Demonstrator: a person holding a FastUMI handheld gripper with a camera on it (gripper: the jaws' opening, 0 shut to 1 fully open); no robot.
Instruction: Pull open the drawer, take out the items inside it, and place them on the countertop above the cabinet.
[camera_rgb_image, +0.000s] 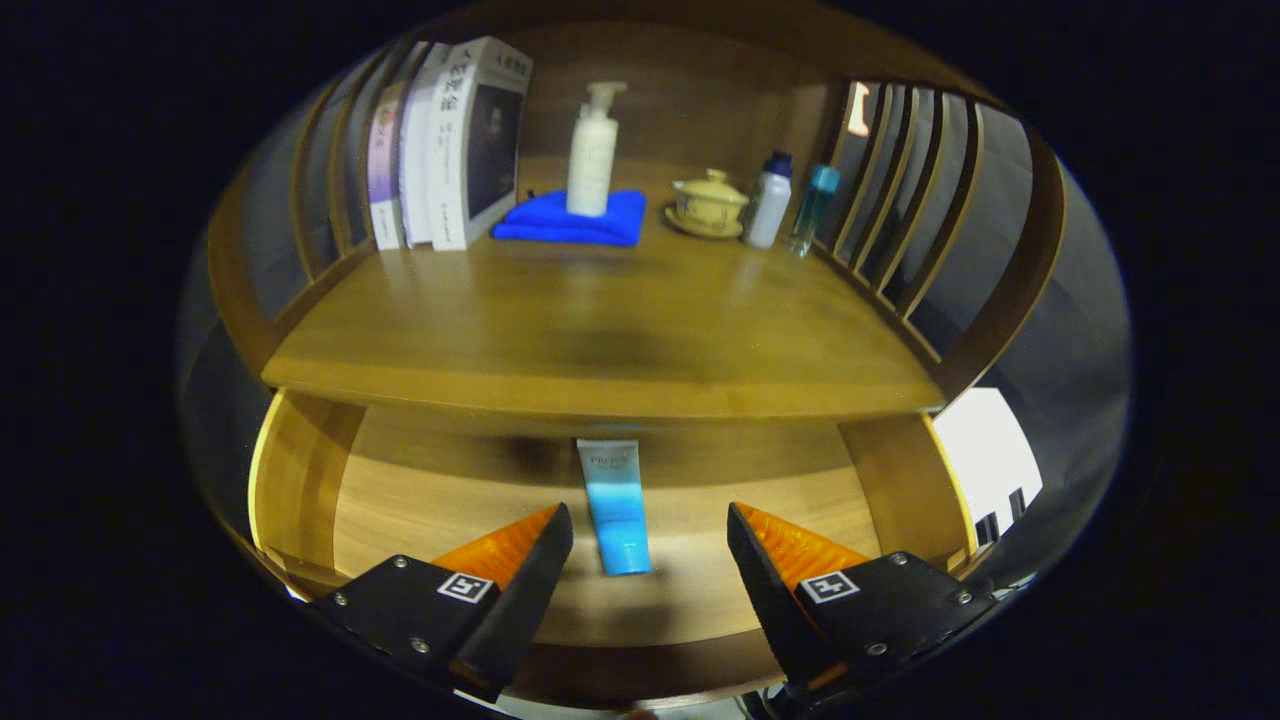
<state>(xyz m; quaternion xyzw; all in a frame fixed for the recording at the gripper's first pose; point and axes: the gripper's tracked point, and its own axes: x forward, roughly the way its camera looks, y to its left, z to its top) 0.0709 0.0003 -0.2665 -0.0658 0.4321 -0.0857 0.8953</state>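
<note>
- Drawer (300, 480): pulled open below the worktop (600, 340).
- Tube (614, 505): I see it lying on the drawer floor, just ahead of the fingers.
- Gripper (650, 530): fingers spread, grasping nothing.

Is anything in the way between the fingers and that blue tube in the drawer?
Nothing visible is. The blue tube lies alone on the open drawer's floor, and the gripper has its fingers spread apart on either side of its near end, not touching it. The countertop above has bare wood in front.
</note>
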